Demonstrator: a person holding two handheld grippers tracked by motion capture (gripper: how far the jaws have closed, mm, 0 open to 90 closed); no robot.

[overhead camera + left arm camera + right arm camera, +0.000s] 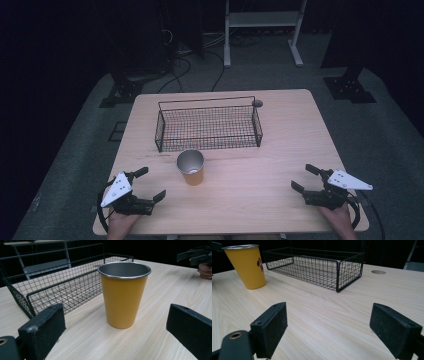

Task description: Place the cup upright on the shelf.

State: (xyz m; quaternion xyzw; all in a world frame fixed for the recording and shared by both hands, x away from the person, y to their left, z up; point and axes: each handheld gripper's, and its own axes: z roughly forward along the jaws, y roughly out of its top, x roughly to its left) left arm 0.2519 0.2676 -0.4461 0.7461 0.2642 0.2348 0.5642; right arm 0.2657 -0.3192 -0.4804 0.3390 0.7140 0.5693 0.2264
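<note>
table (pixel 280 150): light wood top, dark room around it.

cup (pixel 190 167): yellow outside, bare metal inside, upright, mouth up, standing on the wood a little toward 7 o'clock of the table's middle. nothing touches it. from the right gripper view a small dark print shows on the cup's (pixel 247 266) side.

basket (pixel 208 126): black wire, rectangular, sits at 12 o'clock from the cup, just beside it, with a narrow strip of wood between them. long side runs across the table. nothing inside but the wood seen through the mesh.

left gripper (pixel 145 184): at 8 o'clock of the table, held in the left hand (pixel 120 223), jaws released and spread wide, near the cup but apart from it. in the left gripper view the cup (pixel 123 293) stands ahead between the two spread jaws, no contact.

right gripper (pixel 305 178): at 4 o'clock of the table, held in the right hand (pixel 340 216), jaws released and spread wide, nothing between them, well apart from the cup.

hole (pixel 378 272): round, in the table top, just beyond the basket's (pixel 317 265) far end at about 1 o'clock.
</note>
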